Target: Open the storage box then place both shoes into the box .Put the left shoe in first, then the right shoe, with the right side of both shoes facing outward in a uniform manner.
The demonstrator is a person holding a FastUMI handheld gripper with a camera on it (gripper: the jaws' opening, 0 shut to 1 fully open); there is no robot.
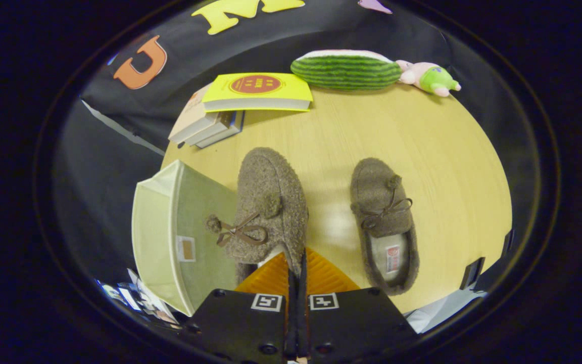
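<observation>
My gripper is shut on the rim of a brown fuzzy slipper, pinching the opening's edge near the heel. This slipper looks lifted off the table, toe pointing away, and its bow and pompoms hang toward the box. The pale green fabric storage box stands open just left of the held slipper, at the table's left edge. The inside of the box shows nothing in it. The second brown slipper lies flat on the wooden table to the right of my fingers, toe pointing away.
Beyond the slippers, a yellow book rests on a stack of books. A watermelon-slice plush and a small pink-and-green plush toy lie at the table's far edge. Bare tabletop shows between the slippers.
</observation>
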